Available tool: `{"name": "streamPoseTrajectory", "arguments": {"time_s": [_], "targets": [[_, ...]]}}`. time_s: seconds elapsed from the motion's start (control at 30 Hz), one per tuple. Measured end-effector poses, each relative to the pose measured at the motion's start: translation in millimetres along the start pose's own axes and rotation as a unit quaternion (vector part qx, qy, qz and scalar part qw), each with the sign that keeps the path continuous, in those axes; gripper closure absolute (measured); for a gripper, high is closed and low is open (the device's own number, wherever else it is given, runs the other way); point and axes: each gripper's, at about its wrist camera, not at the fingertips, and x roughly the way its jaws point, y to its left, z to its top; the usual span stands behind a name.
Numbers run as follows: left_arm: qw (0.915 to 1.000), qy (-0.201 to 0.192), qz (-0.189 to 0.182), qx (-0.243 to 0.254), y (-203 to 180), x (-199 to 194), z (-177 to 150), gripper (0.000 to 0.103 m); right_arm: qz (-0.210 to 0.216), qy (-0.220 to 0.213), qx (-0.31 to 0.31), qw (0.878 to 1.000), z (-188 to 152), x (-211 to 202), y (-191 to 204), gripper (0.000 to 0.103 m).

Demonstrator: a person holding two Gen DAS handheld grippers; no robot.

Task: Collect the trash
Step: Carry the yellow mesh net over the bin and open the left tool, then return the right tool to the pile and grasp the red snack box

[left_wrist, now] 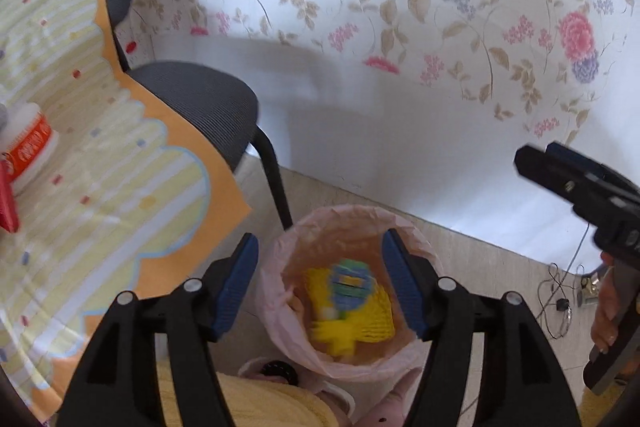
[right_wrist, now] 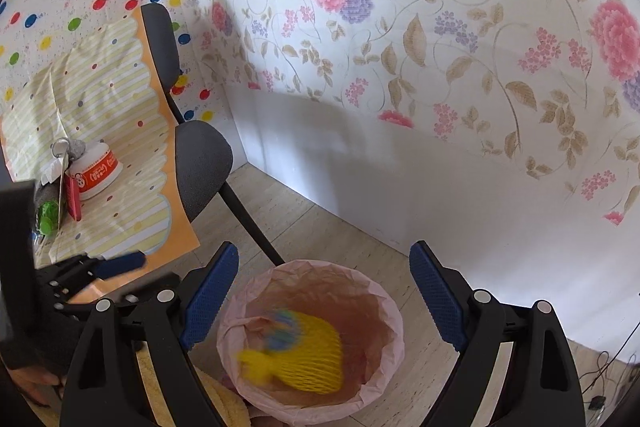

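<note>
Both tongs are spread and empty — the left tongs (left_wrist: 320,283) hang directly above the pink-lined round bin (left_wrist: 424,251), where the yellow mesh wrapper (left_wrist: 376,323) lies; the right tongs (right_wrist: 324,299) are beside them.

We see right gripper (right_wrist: 324,301) jaws wide apart above pink-lined bin (right_wrist: 384,315); yellow mesh (right_wrist: 316,355) lies inside.

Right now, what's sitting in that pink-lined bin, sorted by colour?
Yellow: 1, a yellow net
Blue-green: 1, a blurred blue-green piece
Total: 2 in the bin; more may be hidden beneath.
</note>
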Motion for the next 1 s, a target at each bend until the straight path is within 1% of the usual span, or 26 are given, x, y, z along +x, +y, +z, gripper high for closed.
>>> {"name": "streamPoseTrajectory", "arguments": {"time_s": [0.07, 0.2, 0.33, 0.43, 0.53, 0.67, 0.77, 0.83, 0.87, 1.0], "targets": [[0.9996, -0.021, 0.018, -0.003, 8.7, -17.1, 0.9, 0.040, 0.003, 0.001, -0.002, 1.000, 0.1, 0.6, 4.9, 0.016], [0.9973, -0.049, 0.048, -0.025, 32.2, -43.8, -0.6, 0.040, 0.014, 0.003, -0.014, 1.000, 1.3, 2.4, 20.9, 0.016], [0.9934, -0.061, 0.082, -0.051, 60.9, -65.0, -7.2, 0.040, 0.027, 0.003, -0.023, 0.999, 5.4, 4.1, 38.7, 0.016], [0.9892, -0.067, 0.106, -0.076, 86.7, -82.1, -14.4, 0.040, 0.041, 0.002, -0.038, 0.998, 11.8, 6.7, 59.4, 0.016], [0.9825, -0.075, 0.136, -0.103, 115.3, -101.9, -21.6, 0.040, 0.066, -0.001, -0.064, 0.996, 22.0, 9.9, 92.5, 0.016], [0.9718, -0.086, 0.173, -0.135, 151.5, -128.5, -32.8, 0.040, 0.104, -0.008, -0.099, 0.990, 35.9, 13.2, 141.4, 0.016], [0.9599, -0.093, 0.209, -0.163, 182.4, -150.0, -42.0, 0.040, 0.143, -0.005, -0.126, 0.982, 44.3, 16.5, 177.9, 0.016], [0.9500, -0.096, 0.233, -0.184, 206.9, -166.4, -48.0, 0.040, 0.165, -0.006, -0.150, 0.975, 51.5, 19.8, 209.3, 0.016], [0.9465, -0.098, 0.241, -0.191, 214.4, -172.1, -49.5, 0.040, 0.173, -0.006, -0.156, 0.973, 54.3, 20.6, 220.3, 0.016], [0.9247, -0.109, 0.291, -0.220, 251.7, -207.0, -54.4, 0.040, 0.203, -0.009, -0.182, 0.962, 67.0, 23.6, 266.2, 0.016]]}}
